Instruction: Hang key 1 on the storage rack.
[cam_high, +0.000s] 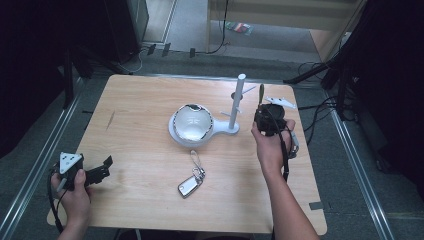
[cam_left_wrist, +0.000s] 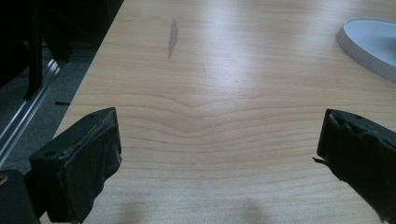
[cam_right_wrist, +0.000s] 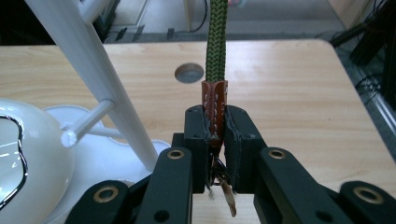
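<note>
My right gripper (cam_high: 261, 106) (cam_right_wrist: 215, 125) is shut on a green braided lanyard (cam_right_wrist: 215, 42) with a brown end piece (cam_right_wrist: 214, 107), and holds it upright just right of the white peg stand (cam_high: 238, 102) (cam_right_wrist: 93, 70). The stand's base carries a glossy white bowl-shaped dome (cam_high: 191, 123) (cam_right_wrist: 23, 144). A silver car key with a ring (cam_high: 190, 183) lies on the table in front of the stand. My left gripper (cam_high: 102, 167) (cam_left_wrist: 219, 140) rests open at the table's near left corner, with bare wood between its jaws.
The wooden table (cam_high: 150, 165) has a round hole (cam_right_wrist: 189, 73) near its far edge and a dark scuff (cam_left_wrist: 173, 37) at the left. The stand's white base rim (cam_left_wrist: 369, 46) shows off to the right in the left gripper view. Cables and dark equipment surround the table on the floor.
</note>
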